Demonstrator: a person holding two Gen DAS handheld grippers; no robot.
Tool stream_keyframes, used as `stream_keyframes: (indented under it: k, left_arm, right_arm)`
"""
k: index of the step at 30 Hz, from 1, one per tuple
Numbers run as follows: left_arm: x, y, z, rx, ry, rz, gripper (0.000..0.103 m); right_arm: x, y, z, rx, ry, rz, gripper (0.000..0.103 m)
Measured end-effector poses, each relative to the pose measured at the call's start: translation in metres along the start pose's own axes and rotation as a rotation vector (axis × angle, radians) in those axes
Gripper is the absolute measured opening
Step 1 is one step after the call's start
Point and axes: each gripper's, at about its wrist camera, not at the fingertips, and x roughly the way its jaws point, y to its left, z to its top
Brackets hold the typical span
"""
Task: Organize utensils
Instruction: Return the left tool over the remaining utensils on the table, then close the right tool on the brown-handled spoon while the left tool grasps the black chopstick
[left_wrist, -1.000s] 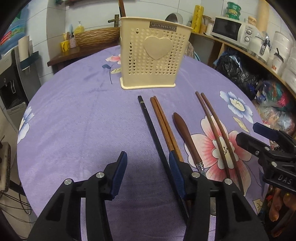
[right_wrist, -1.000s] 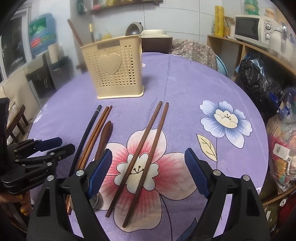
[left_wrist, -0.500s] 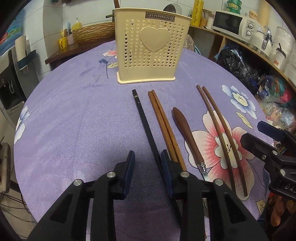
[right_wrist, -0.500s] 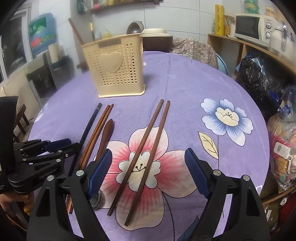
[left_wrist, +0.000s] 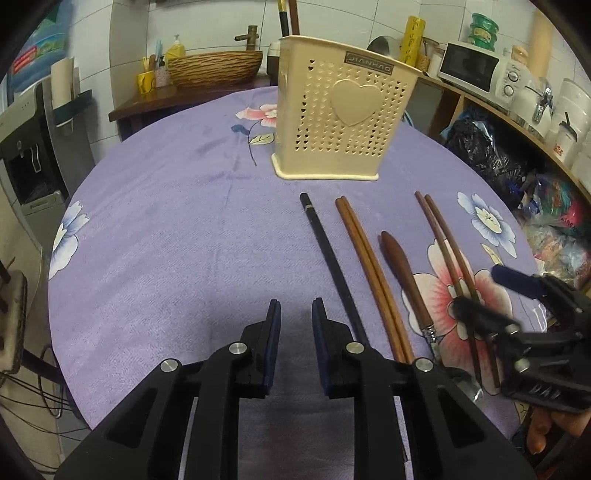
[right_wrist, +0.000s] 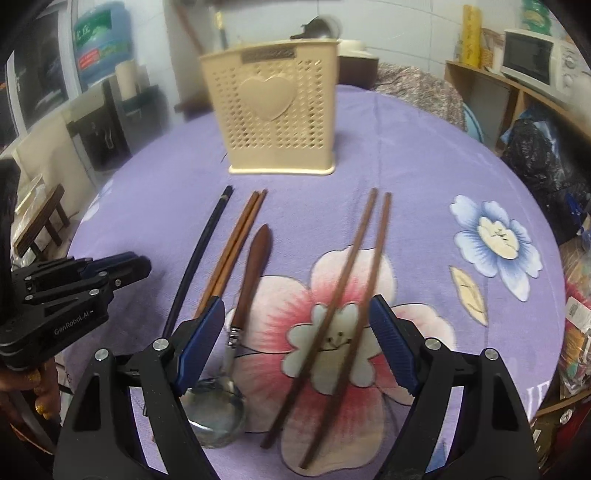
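Note:
A cream perforated utensil holder (left_wrist: 343, 122) (right_wrist: 275, 122) stands at the far side of the purple tablecloth (left_wrist: 184, 240). In front of it lie a black chopstick (left_wrist: 325, 243), a reddish-brown chopstick pair (left_wrist: 364, 251), a wooden-handled spoon (right_wrist: 255, 258) and a dark brown chopstick pair (right_wrist: 364, 240). My left gripper (left_wrist: 294, 306) hovers just left of the black chopstick. Its jaws are closing, with a narrow gap and nothing between them. My right gripper (right_wrist: 295, 302) is open, its fingers straddling the dark brown pair without touching it.
A wicker basket (left_wrist: 214, 68) and bottles sit on a wooden side table behind. Shelves with a microwave (left_wrist: 476, 68) and bags line the right side. A water dispenser (left_wrist: 26, 155) stands at the left. A person's fingers (right_wrist: 40, 398) hold the left gripper.
The left jaws have narrowed from wide to a small gap, and that gripper has shifted left off the chopsticks. The right gripper has moved in over the dark brown pair.

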Motion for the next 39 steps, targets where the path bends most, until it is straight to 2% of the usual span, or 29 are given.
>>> stream_keyframes:
  k: [5,13,19,23,26,28,34,39]
  left_arm:
    - [0.0,0.004,0.0,-0.015,-0.002,0.007,0.019]
    - [-0.005,0.023,-0.004,-0.059,-0.006,0.025,0.019]
    - [-0.007,0.025,-0.004,-0.063,-0.011,0.019,0.019]
    - [-0.005,0.026,-0.002,-0.066,-0.006,0.014,0.019]
    - [-0.002,0.026,0.002,-0.071,0.0,-0.004,0.019]
    - [0.0,0.023,0.006,-0.07,0.002,-0.02,0.019]
    - [0.014,-0.005,0.027,-0.011,0.017,-0.083,0.019]
    - [0.042,-0.019,0.047,0.01,0.049,-0.054,0.02]
  right_arm:
    - [0.023,0.016,0.001,-0.025,0.073,0.0,0.052]
    - [0.038,0.021,0.011,-0.033,0.089,-0.036,0.047]
    - [0.053,0.025,0.033,-0.039,0.097,-0.043,0.034]
    - [0.058,0.029,0.039,-0.051,0.095,-0.036,0.019]
    - [0.057,0.027,0.037,-0.039,0.085,-0.017,0.017]
    - [0.053,0.018,0.036,0.007,0.083,0.03,0.017]
    - [0.028,0.002,0.034,0.07,0.025,0.094,0.017]
    - [0.007,-0.001,0.032,0.077,-0.027,0.084,0.017]
